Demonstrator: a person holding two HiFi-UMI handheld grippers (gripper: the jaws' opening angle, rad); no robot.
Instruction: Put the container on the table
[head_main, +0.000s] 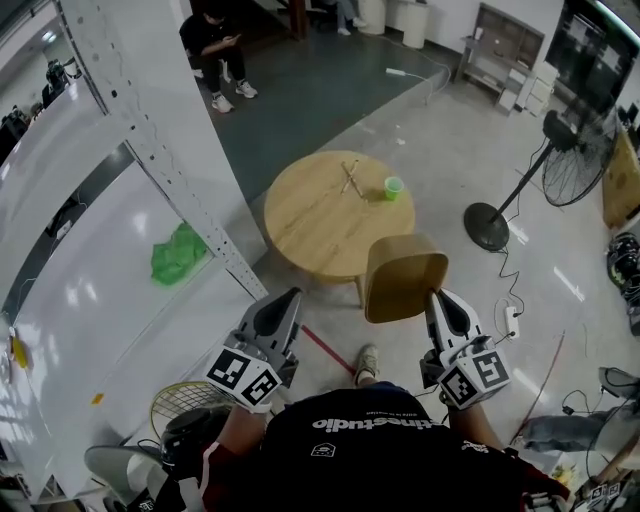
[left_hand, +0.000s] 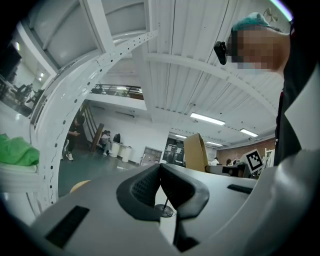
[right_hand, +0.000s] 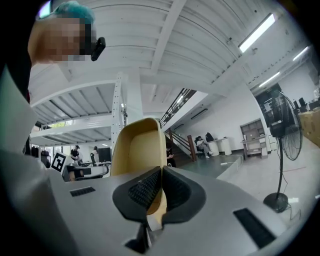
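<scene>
A tan paper container (head_main: 403, 277) hangs in the air in front of the person, just short of the round wooden table (head_main: 300, 215). My right gripper (head_main: 437, 298) is shut on the container's right wall. In the right gripper view the container (right_hand: 137, 145) stands upright and open toward the camera, with its wall pinched between the pads of my right gripper (right_hand: 161, 192). My left gripper (head_main: 287, 300) floats left of the container, jaws together with nothing between them. The left gripper view shows my left gripper (left_hand: 160, 167) closed and the container (left_hand: 196, 152) off to its right.
On the table stand a small green cup (head_main: 393, 188) and two crossed sticks (head_main: 350, 178). A white rack (head_main: 150, 150) with a green bag (head_main: 178, 252) runs along the left. A floor fan (head_main: 565, 165) and cables lie to the right. A person (head_main: 215, 50) sits far back.
</scene>
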